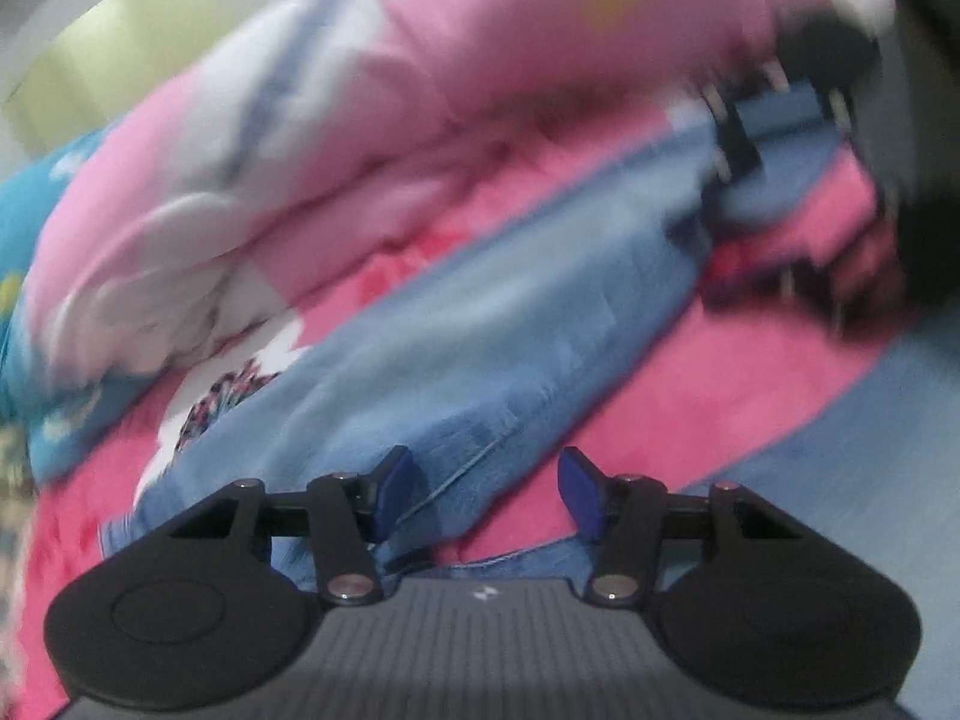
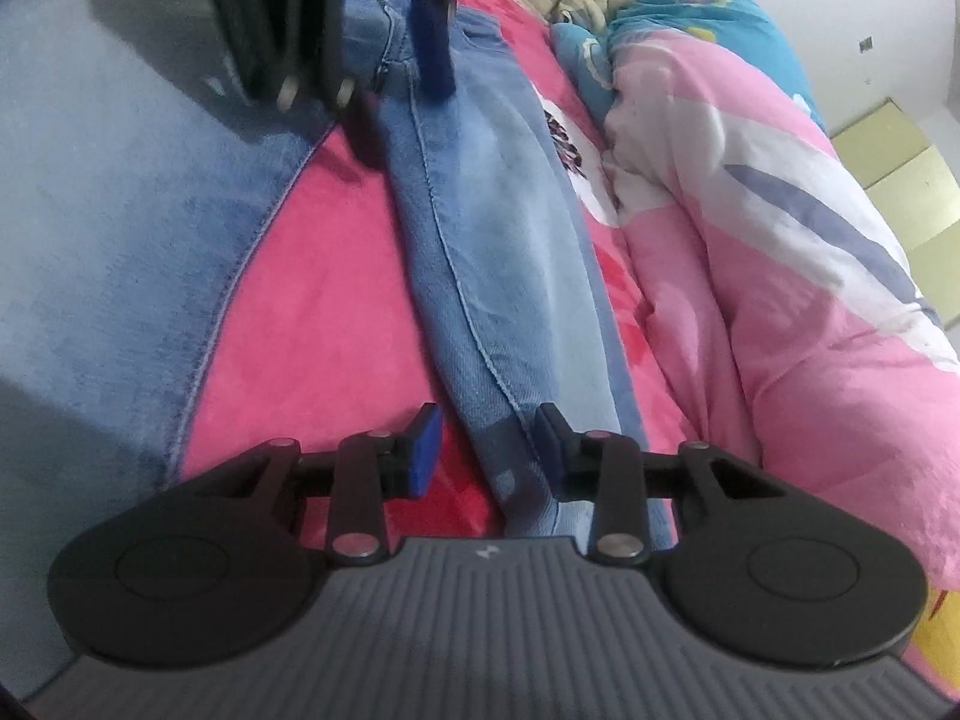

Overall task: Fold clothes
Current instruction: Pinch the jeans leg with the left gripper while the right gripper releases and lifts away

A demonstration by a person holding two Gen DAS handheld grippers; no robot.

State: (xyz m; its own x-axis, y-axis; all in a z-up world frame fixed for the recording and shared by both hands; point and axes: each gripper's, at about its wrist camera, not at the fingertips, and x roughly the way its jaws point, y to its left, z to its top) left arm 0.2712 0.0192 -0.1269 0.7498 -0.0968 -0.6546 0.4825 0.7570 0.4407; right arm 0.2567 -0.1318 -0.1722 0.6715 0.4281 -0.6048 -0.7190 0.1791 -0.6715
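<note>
Both grippers have their jaws spread, pinching nothing. Right gripper straddles the hem of the jeans, which lie stretched flat on the red blanket beside a pink quilt. Left gripper hovers over their other end.

No words, numbers or brand names can be read in either view. The only mark is a small white emblem at 12 o'clock on the ribbed grey body of the left gripper and the right gripper; it is too small to make out.
</note>
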